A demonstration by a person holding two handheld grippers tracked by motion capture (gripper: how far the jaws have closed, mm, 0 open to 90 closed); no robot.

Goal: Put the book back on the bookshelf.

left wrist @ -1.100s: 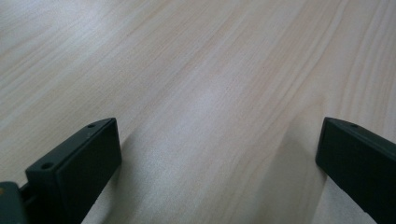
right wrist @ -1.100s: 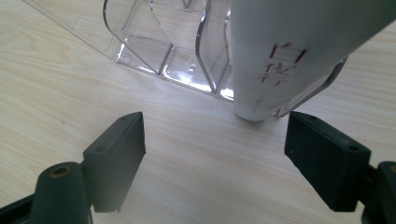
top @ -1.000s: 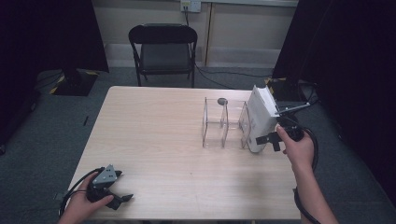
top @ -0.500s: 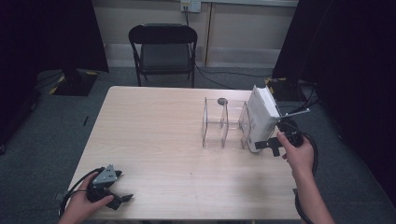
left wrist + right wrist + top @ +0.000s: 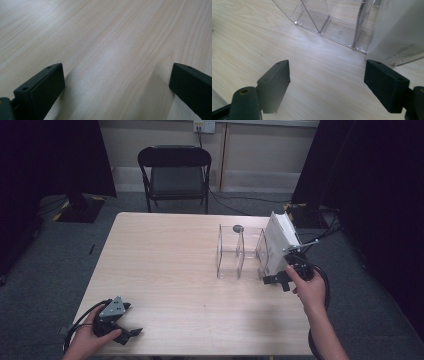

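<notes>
Since a second ago the right gripper (image 5: 278, 280) has drawn back a little toward the near edge, away from the white box (image 5: 278, 245); in the earlier picture its jaws sat against the box's near lower corner, and they now hover just beside it, released and spread wide. In the right gripper view the box's pale face (image 5: 398, 32) rises just beyond the right-hand jaw, not touching it. The left gripper (image 5: 131, 332) has stayed at the near left corner of the table (image 5: 165, 265), jaws wide apart over bare wood, nothing between them.

The white box leans tilted in the right-hand end of a clear plastic rack (image 5: 235, 255), which stands right of the table's middle; its other compartments hold nothing that can be made out. A small dark round object (image 5: 238, 228) lies just beyond the rack. A black folding chair (image 5: 175, 175) stands beyond the far edge.
</notes>
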